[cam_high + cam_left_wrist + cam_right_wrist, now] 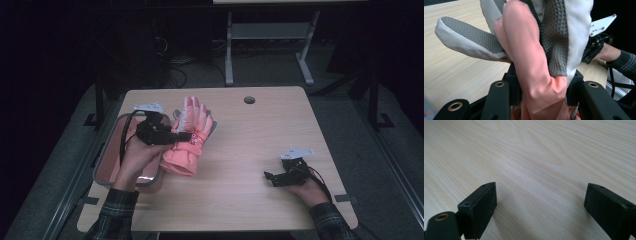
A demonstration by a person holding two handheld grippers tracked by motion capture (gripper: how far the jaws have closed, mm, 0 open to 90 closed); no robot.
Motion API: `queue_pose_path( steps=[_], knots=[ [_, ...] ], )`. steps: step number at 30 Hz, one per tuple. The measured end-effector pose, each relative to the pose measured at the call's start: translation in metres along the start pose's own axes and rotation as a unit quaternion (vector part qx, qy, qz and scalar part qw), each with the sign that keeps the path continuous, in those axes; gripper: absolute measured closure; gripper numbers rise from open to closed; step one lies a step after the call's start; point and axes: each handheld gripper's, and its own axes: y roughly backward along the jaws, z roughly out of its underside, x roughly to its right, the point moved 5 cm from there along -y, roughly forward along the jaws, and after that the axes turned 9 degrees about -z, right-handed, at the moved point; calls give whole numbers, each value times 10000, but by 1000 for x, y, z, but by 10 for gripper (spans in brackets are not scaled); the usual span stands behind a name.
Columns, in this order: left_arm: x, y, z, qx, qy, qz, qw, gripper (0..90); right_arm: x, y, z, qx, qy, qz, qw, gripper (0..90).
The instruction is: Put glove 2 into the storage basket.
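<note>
Your left claw (182, 136) clamps the pink glove (187, 137), lifted over the tabletop's (260, 135) left side beside the tray (102, 162). Left gripper view: glove (531, 65) pinched between both jaws. Right gripper view: your right claw (540, 202) gapes over bare tabletop (531, 152).

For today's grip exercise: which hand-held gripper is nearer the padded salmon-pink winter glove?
Left. The left hand-held gripper is clamped on the padded salmon-pink winter glove; the right hand-held gripper rests open, apart, across the table.

High view dim, dark at its edges; bench (240, 150) evenly lit; gripper views brighter, near jaws soft, faint shadows.
</note>
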Motion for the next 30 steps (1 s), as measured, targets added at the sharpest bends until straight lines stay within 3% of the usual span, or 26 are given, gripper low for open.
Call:
queue_pose_path(
  steps=[7,15,24,30],
  knots=[
    [-17,23,-4,-41,105,-213,9997,578,0,0,0,-8,-32,7,10000,105],
    [-46,46,-1,-107,300,-557,9979,577,-1,0,0,-8,-36,10,10000,105],
    [-77,66,15,-236,530,-908,9942,574,0,-1,0,-1,-34,14,10000,106],
    [-94,73,27,-343,683,-1219,9896,573,0,-1,0,1,-26,15,10000,106]
  ],
)
